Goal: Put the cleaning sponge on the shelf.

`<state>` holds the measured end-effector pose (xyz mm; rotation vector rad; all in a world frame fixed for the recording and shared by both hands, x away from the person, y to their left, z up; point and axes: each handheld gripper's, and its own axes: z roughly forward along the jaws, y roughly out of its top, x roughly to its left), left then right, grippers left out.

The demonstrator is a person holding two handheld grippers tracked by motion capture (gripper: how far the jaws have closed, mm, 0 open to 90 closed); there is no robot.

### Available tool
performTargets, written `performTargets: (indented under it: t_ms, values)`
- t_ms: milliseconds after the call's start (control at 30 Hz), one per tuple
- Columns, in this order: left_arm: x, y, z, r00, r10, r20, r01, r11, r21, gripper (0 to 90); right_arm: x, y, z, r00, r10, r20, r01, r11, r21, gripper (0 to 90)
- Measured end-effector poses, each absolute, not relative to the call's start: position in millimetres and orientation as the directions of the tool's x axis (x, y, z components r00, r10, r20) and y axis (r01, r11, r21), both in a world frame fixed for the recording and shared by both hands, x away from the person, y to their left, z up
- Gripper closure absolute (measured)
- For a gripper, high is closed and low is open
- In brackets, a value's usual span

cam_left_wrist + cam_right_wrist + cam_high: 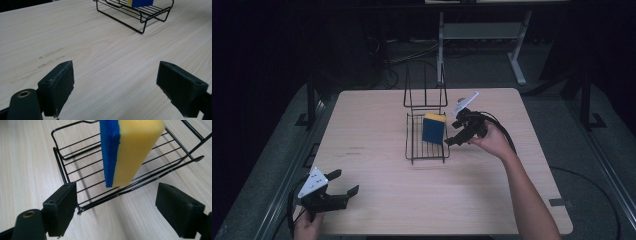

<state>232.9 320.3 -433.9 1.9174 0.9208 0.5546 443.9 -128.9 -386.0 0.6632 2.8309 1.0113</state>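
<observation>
Right of centre, the right claw (451, 134) gapes beside the sponge (433, 129) propped in the rack (412, 150), apparently just released; lower left, the left claw (346, 182) idles open above the counter (377, 200).

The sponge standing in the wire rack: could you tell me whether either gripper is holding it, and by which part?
Nothing is held. The right gripper is open beside the sponge, and the left gripper is open over bare table.

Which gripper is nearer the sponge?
Right. The right gripper is just beside the sponge in the rack; the left gripper is far off at the table's near-left corner.
</observation>
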Motion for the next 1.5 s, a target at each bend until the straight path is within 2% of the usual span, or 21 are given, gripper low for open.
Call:
performTargets:
  t_ms: [1500]
  values:
    - [232,320,-433,0.624,0.782,0.014,0.370,-0.311,0.876,14.1,420,-147,-386,-0.905,0.415,0.090,0.386,0.716,0.581,17.5]
